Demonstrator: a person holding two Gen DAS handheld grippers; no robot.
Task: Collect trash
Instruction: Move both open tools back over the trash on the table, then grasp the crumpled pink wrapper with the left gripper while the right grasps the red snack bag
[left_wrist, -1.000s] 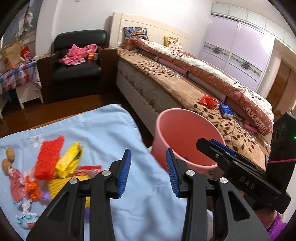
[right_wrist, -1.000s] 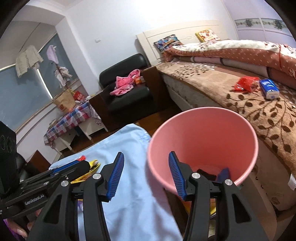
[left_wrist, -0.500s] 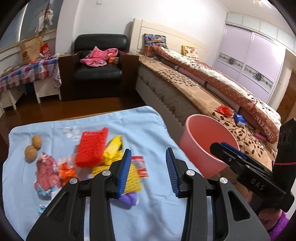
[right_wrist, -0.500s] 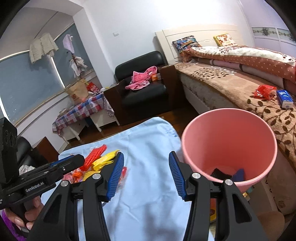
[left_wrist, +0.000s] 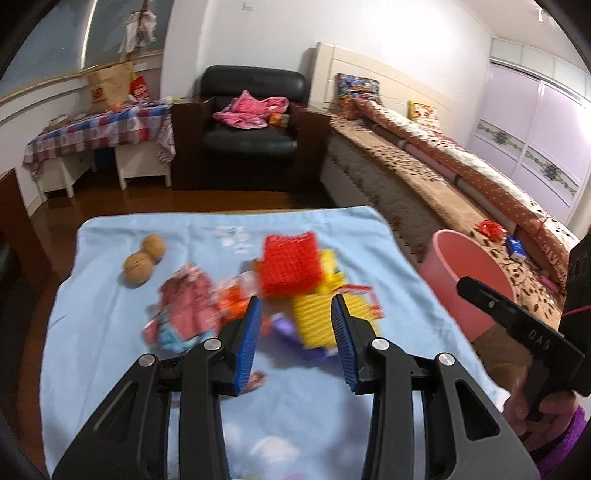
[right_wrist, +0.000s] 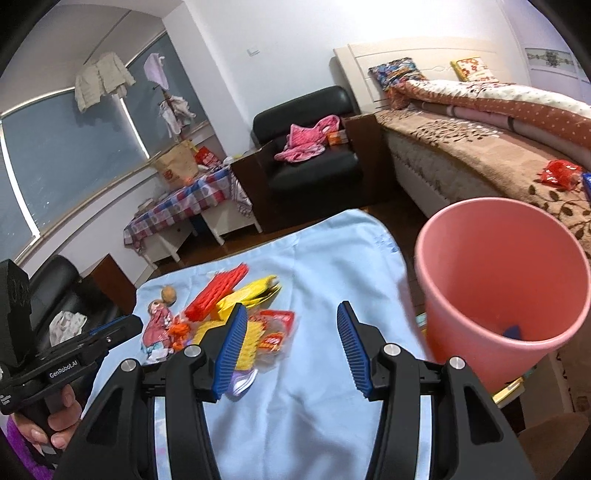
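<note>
A heap of trash lies on a light blue cloth (left_wrist: 122, 332): a red mesh piece (left_wrist: 289, 264), a yellow mesh piece (left_wrist: 325, 321), a pink wrapper (left_wrist: 184, 306), a purple wrapper (left_wrist: 291, 334) and two walnuts (left_wrist: 142, 258). My left gripper (left_wrist: 295, 301) hangs open just short of the heap, nothing between its blue pads. A pink bin (right_wrist: 498, 295) stands off the cloth's right edge, with dark scraps at its bottom. My right gripper (right_wrist: 291, 306) is open and empty over the cloth, between the heap (right_wrist: 236, 306) and the bin. Each gripper shows from the side in the other's view.
A bed (left_wrist: 424, 177) with a brown patterned cover runs along the right; a red packet (left_wrist: 491, 228) and a blue packet (left_wrist: 516, 246) lie on it. A black armchair (left_wrist: 251, 133) with pink clothes and a checked-cloth table (left_wrist: 96, 133) stand at the back.
Both grippers have swung left, away from the bin and toward the heap. The heap now sits in front of the left gripper; the bin has slid to the right of both views.
</note>
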